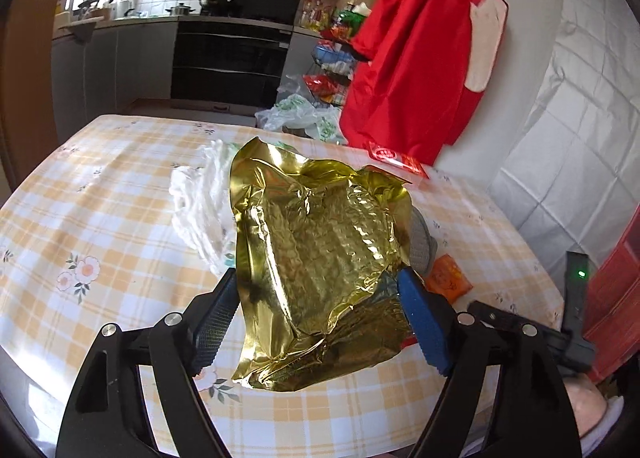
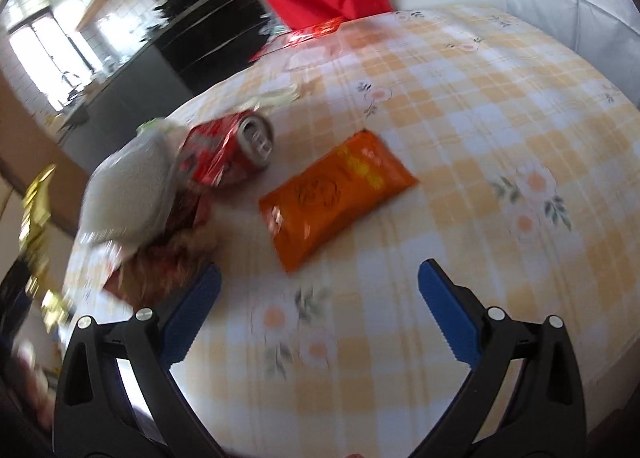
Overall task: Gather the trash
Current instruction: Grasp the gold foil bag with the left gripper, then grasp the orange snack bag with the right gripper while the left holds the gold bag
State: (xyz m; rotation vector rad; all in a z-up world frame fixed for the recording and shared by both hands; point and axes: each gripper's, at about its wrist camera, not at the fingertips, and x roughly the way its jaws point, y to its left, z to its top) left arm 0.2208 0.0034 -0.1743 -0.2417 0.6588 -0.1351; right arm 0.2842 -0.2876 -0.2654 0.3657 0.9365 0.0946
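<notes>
A crumpled gold foil bag (image 1: 320,258) sits between the fingers of my left gripper (image 1: 318,276), which is shut on it. Both pads press its sides and it hangs above the checked tablecloth (image 1: 100,198). My right gripper (image 2: 320,270) is open over the cloth with nothing between its fingers. Just ahead of it lies an orange snack packet (image 2: 336,194). A crushed red can (image 2: 228,154) lies further left, beside a grey cloth-like lump (image 2: 128,194) resting on a brownish wrapper (image 2: 160,270). The gold bag (image 2: 36,218) shows at the right wrist view's left edge.
Crumpled white plastic (image 1: 196,202) lies behind the gold bag, and a flat red packet (image 1: 396,162) lies at the table's far side. A red cloth (image 1: 420,50) hangs over the far right corner. Plastic bags (image 1: 300,118) and kitchen cabinets stand beyond the table.
</notes>
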